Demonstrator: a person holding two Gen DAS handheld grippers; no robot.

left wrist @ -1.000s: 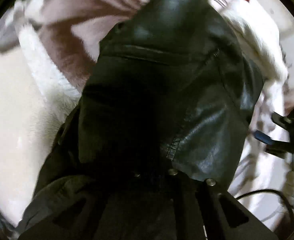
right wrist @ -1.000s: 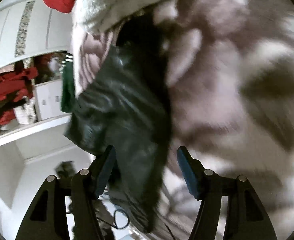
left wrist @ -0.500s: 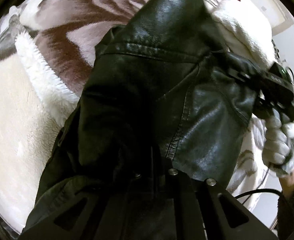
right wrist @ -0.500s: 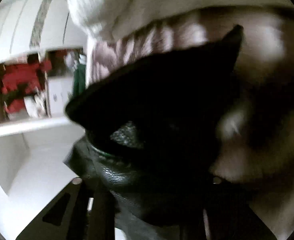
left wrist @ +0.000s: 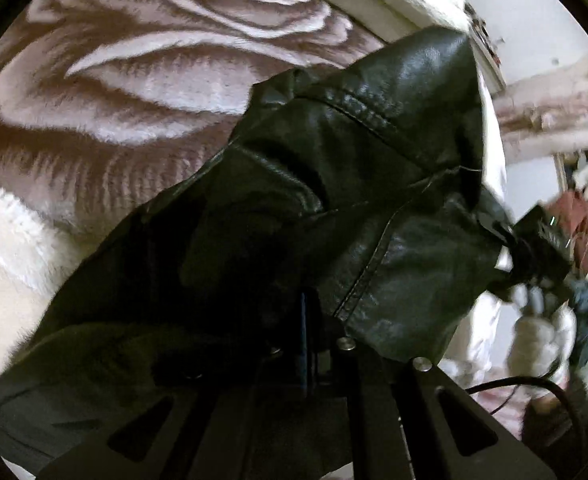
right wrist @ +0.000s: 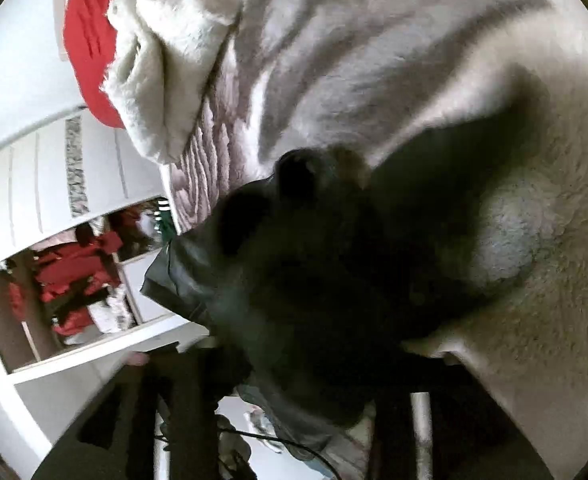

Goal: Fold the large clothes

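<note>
black leather jacket held up over the bed, one claw pinching, the other letting go

a bed is filling the background, covered by a plush blanket [left wrist: 142,80] with a big brown-and-white rose pattern, and a white fleecy throw [right wrist: 154,80] is bunching up beside something red [right wrist: 86,48] near its far end. open shelves [right wrist: 66,280] with red clothes are standing beyond the bed.

the black leather jacket [left wrist: 374,184] is hanging in the air just above the blanket, not lying flat yet. the left claw [left wrist: 306,344] is pressed together, pinching a fold of the jacket right at its tips. the right claw [right wrist: 294,380] is opening, with jacket leather bunching between its fingers; in the left view it is sitting at the jacket's far edge [left wrist: 534,248], carried by a gloved hand [left wrist: 542,332] (blurred, so whether the pads are touching the leather there is hard to say).

judging by the shine and thick stitched seams, this jacket is going to handle heavy and fairly stiff, creasing in broad bends rather than draping, and the smooth surface is likely to slip from a light pinch. the seams, collar edge or hem are looking like the safest places to take hold, since doubled leather gives the pads something to bite. lining and loose panels are riskier.
</note>
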